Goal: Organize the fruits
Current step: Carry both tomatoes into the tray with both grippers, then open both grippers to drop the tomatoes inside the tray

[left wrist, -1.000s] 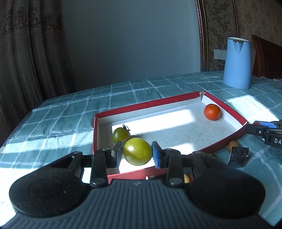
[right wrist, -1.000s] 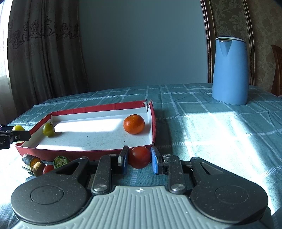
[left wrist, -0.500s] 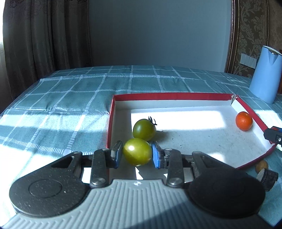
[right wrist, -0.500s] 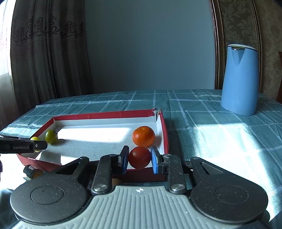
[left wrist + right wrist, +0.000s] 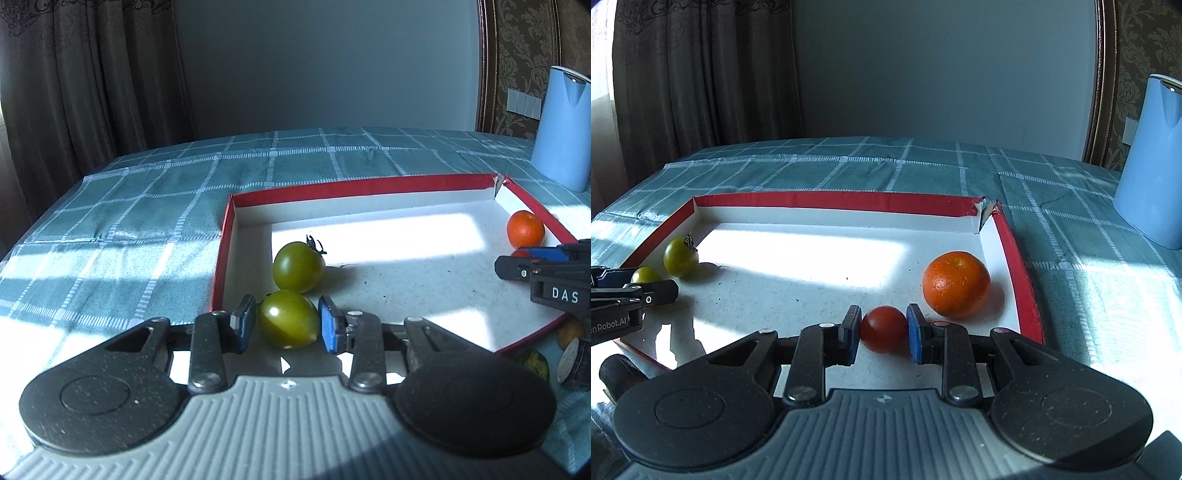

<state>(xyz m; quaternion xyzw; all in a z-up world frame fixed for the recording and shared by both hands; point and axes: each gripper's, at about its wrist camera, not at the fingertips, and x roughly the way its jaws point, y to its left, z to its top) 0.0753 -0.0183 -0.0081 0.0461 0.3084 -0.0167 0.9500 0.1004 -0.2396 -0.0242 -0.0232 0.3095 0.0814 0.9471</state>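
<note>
My left gripper (image 5: 288, 325) is shut on a green tomato (image 5: 289, 319) and holds it over the near left part of the red-rimmed white tray (image 5: 369, 184), just in front of a second green tomato (image 5: 298, 266) with a stem. My right gripper (image 5: 882, 330) is shut on a red tomato (image 5: 883, 328) over the tray's near right part, beside an orange (image 5: 956, 284). The orange (image 5: 525, 229) and the right gripper also show at the right in the left wrist view. The left gripper's tomato (image 5: 645, 274) shows at the left in the right wrist view.
A blue kettle (image 5: 563, 127) stands on the checked tablecloth (image 5: 147, 206) beyond the tray's right corner. Several small fruits and a dark cork-like piece (image 5: 574, 363) lie on the cloth in front of the tray. Curtains hang behind the table.
Both grippers have moved forward over the tray rim with their tomatoes, and now hang above the tray floor. Both stay shut.
</note>
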